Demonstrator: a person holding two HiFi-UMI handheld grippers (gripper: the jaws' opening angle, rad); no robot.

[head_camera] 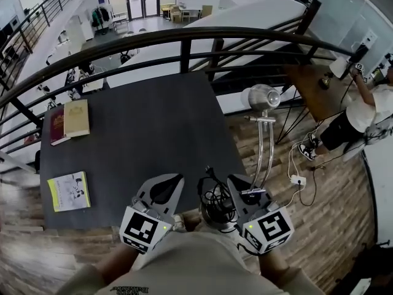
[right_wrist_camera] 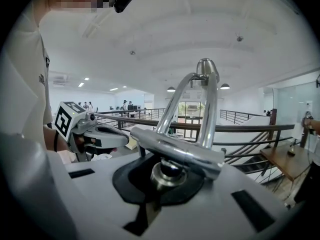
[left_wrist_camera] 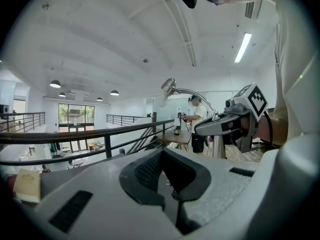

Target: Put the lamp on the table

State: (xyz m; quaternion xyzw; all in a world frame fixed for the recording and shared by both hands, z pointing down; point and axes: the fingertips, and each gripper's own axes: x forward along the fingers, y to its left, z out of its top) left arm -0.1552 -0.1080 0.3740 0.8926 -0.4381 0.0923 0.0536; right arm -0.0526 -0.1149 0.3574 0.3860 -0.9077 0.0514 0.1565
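Observation:
A chrome lamp [head_camera: 264, 141] with a round head stands upright off the right edge of the dark table [head_camera: 153, 128], over the wooden floor. My right gripper [head_camera: 242, 186] is shut on a stud under the lamp's base bar [right_wrist_camera: 180, 149], and the two curved stems rise from it to the lamp head [right_wrist_camera: 206, 66]. The lamp's black cord [head_camera: 218, 204] hangs bundled between the two grippers. My left gripper [head_camera: 166, 186] hovers over the table's near edge, shut, with nothing seen in it [left_wrist_camera: 172, 179]. The lamp head [left_wrist_camera: 170, 86] shows to its right.
On the table's left side lie a tan book [head_camera: 77, 117], a red book [head_camera: 56, 125] and a yellow-green booklet [head_camera: 69, 191]. A black railing [head_camera: 184, 39] runs behind the table. To the right are a power strip [head_camera: 298, 179], a wooden table [head_camera: 316, 85] and a person [head_camera: 362, 112].

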